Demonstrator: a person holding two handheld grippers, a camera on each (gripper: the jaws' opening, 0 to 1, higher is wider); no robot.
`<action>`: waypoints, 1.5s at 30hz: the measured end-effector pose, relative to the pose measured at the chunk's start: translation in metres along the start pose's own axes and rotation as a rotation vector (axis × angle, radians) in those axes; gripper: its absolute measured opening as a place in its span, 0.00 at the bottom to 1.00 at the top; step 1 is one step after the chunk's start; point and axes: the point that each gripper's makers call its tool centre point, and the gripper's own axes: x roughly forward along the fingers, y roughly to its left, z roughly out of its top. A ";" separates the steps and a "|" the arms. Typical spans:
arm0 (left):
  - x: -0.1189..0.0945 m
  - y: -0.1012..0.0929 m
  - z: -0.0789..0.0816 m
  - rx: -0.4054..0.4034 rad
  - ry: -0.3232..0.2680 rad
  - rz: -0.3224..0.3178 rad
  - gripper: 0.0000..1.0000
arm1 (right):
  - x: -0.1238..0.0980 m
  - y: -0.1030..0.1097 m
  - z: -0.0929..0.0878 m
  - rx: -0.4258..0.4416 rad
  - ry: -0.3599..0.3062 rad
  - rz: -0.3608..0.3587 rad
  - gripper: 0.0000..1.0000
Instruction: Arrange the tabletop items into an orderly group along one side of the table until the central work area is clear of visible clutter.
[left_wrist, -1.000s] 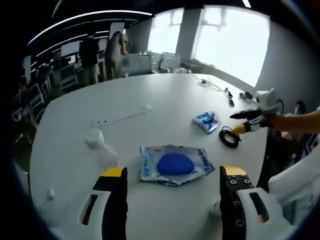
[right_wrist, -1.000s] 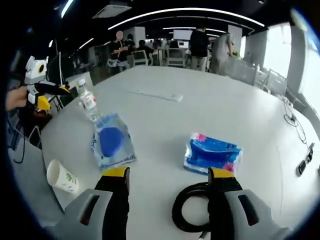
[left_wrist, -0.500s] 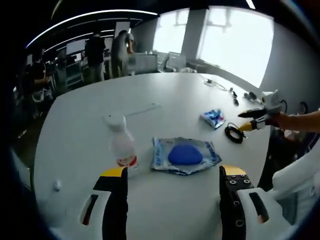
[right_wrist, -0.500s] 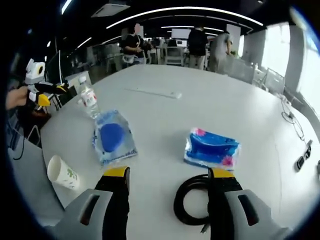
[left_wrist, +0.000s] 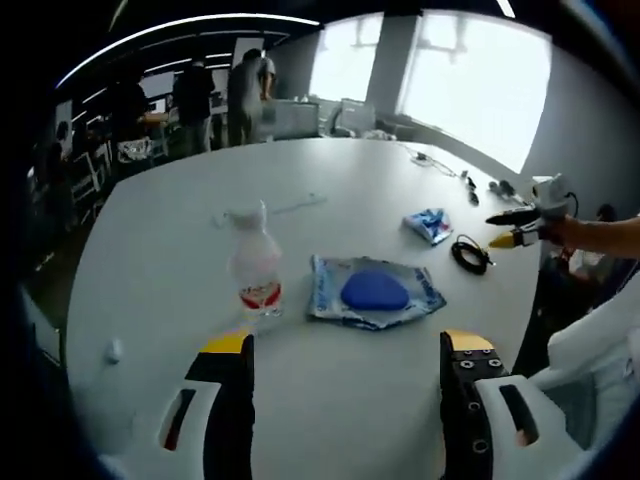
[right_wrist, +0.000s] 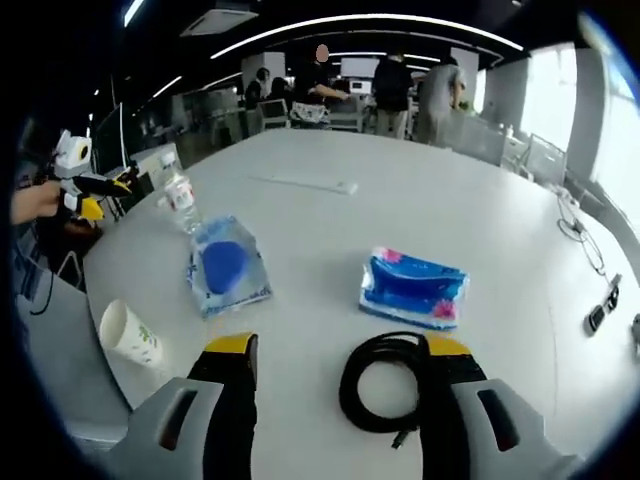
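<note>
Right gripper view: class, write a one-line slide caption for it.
Open hand-held gripper hovers over a coiled black cable, with a blue tissue pack, clear packet, water bottle and paper cup on the white table.

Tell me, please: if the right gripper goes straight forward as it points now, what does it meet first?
Most likely the coiled black cable, lying between the open right gripper jaws; the blue tissue pack lies beyond.
</note>
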 end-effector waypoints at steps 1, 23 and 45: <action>-0.001 0.001 -0.001 -0.006 0.000 0.004 0.72 | -0.001 -0.002 -0.003 0.003 0.003 -0.002 0.62; 0.007 -0.006 -0.017 -0.025 0.028 -0.004 0.71 | -0.008 -0.011 -0.025 0.043 0.029 -0.019 0.62; 0.064 -0.021 -0.012 -0.014 0.059 -0.066 0.68 | 0.010 0.021 -0.038 0.121 0.033 0.025 0.60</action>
